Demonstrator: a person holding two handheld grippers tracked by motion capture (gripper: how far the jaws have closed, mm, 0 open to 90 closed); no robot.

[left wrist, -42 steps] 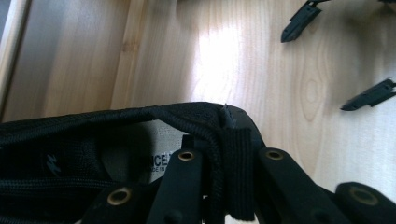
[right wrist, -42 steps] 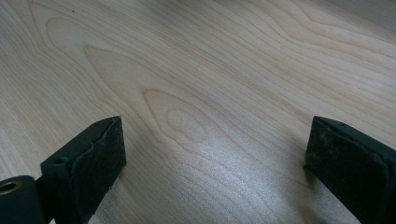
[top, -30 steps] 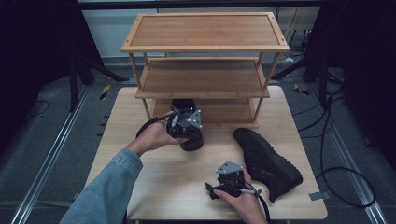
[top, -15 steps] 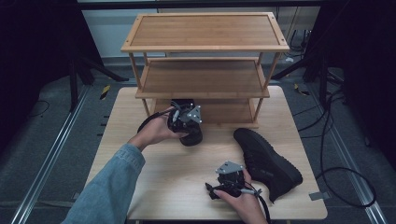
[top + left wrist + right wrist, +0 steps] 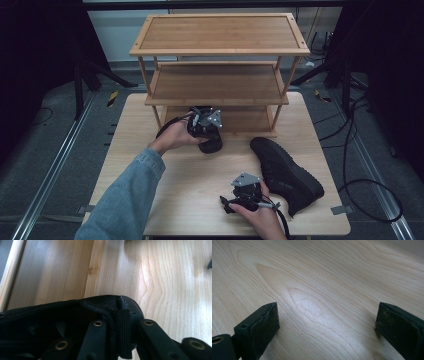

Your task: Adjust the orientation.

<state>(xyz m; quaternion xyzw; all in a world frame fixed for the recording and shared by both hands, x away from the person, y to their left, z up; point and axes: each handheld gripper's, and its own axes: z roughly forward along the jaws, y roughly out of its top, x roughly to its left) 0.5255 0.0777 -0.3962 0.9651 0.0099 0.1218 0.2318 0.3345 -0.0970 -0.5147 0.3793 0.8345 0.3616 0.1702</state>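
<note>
My left gripper [image 5: 206,126] is shut on the heel edge of a black shoe [image 5: 212,145], which hangs below it just in front of the wooden rack's bottom shelf [image 5: 240,120]. In the left gripper view the jaws pinch the shoe's [image 5: 62,315] collar and heel tab at the left gripper [image 5: 122,323], with the shelf board [image 5: 50,272] beyond. A second black shoe [image 5: 287,172] lies on the table at the right, toe toward the front. My right gripper [image 5: 241,194] rests low near the table's front edge, just left of that shoe; its jaws stand wide apart over bare wood at the right gripper [image 5: 327,322].
The three-tier wooden rack [image 5: 220,82] stands at the back of the light wood table [image 5: 135,135]. A person's sleeved forearm [image 5: 125,200] crosses the table's left front. Cables and metal rails run on the floor around the table.
My left gripper has carried its shoe a little away from the person, toward the rack's bottom shelf, and slightly down. The right gripper and the second shoe have stayed put.
</note>
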